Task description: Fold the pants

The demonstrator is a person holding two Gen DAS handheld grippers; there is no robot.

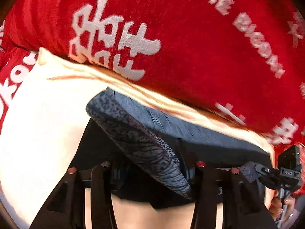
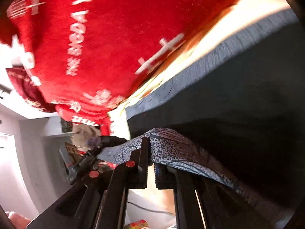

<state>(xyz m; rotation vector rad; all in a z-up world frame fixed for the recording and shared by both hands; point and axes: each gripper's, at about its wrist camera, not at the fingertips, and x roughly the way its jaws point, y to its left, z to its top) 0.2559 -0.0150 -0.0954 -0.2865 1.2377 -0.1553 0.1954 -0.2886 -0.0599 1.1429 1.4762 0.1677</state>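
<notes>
The pants [image 1: 144, 145] are dark with a grey patterned band along the edge. They hang lifted between my two grippers, close to the person's red printed shirt [image 1: 171, 38]. My left gripper [image 1: 183, 171] is shut on the patterned band, which runs diagonally across its fingers. My right gripper [image 2: 150, 164] is shut on the same band [image 2: 171, 148], with dark cloth [image 2: 228, 105] spreading up to the right. The right gripper also shows at the far right of the left wrist view [image 1: 282, 173], holding the band's other end.
A bright white surface [image 1: 38, 124] lies to the left under the pants. The red shirt [image 2: 95, 47] fills the upper half of both views. White walls and a shelf with clutter [image 2: 72, 145] stand at the lower left of the right wrist view.
</notes>
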